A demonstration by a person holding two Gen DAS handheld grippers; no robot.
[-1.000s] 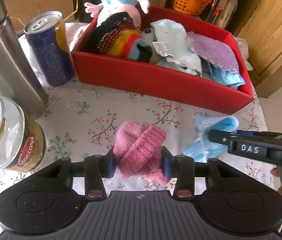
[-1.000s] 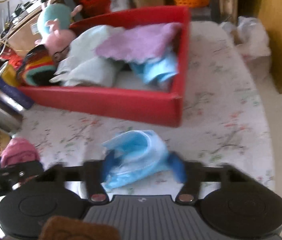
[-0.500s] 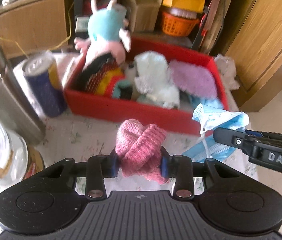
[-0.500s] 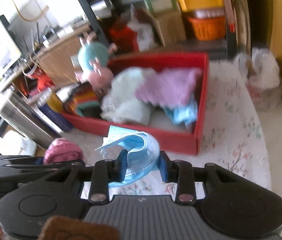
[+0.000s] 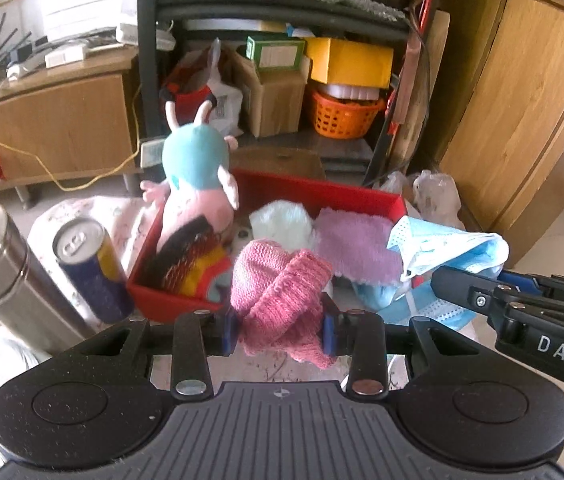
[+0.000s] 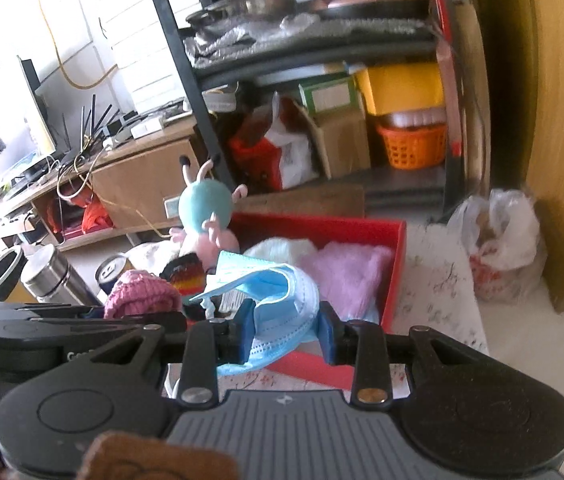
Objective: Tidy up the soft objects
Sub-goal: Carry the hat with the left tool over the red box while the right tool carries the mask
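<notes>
Lifting both loads off the table toward the red box (image 5: 322,196) | you are clamping the left gripper (image 5: 279,330) on the sock (image 5: 277,280), mid-frame | right gripper (image 6: 286,332), jaws just closing, is pinching the mask (image 6: 277,296) nearly shut | dropping in is coming next

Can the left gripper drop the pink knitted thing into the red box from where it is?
Probably yes. The left gripper holds the pink knitted thing lifted just short of the red box, whose top is open. Nothing stands between them, though soft things already fill much of the box.
</notes>
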